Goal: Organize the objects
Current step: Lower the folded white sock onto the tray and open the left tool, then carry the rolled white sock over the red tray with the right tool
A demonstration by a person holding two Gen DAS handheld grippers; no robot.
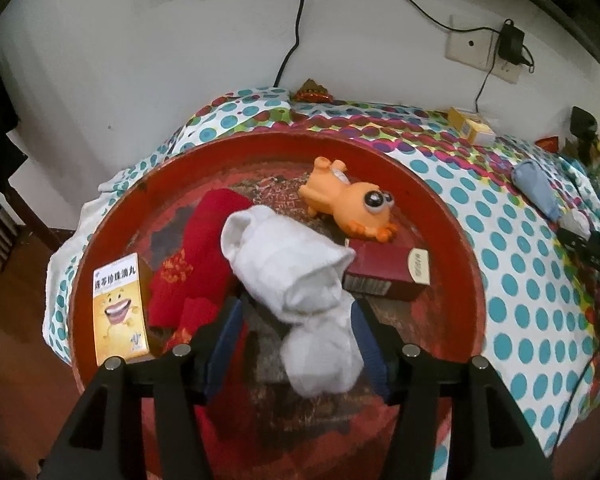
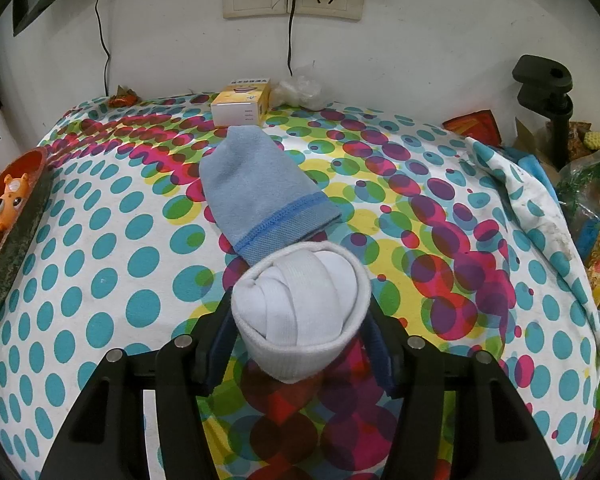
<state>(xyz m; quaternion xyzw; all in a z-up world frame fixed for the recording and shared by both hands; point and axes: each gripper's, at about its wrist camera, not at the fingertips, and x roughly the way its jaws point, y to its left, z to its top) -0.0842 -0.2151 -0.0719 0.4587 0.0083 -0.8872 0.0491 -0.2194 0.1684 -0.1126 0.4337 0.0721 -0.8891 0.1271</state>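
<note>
The left tongs (image 1: 296, 320) stand parted over the round red tray (image 1: 452, 216); a loose white sock (image 1: 292, 276) lies in the tray between the pads, a gap on its left side; the right tongs (image 2: 300, 332) clamp a rolled white sock (image 2: 300, 312) above the dotted desk cloth (image 2: 100, 248), a blue sock (image 2: 256, 200) lying just beyond.

My white sock (image 1: 296, 280) hides part of the red cloth (image 1: 196, 256) and a corner of the dark red box (image 1: 388, 276). From my right wrist, the tray (image 2: 20, 208) is cut off at the left edge, and the small print on the yellow box (image 2: 240, 110) is too small to read.
</note>
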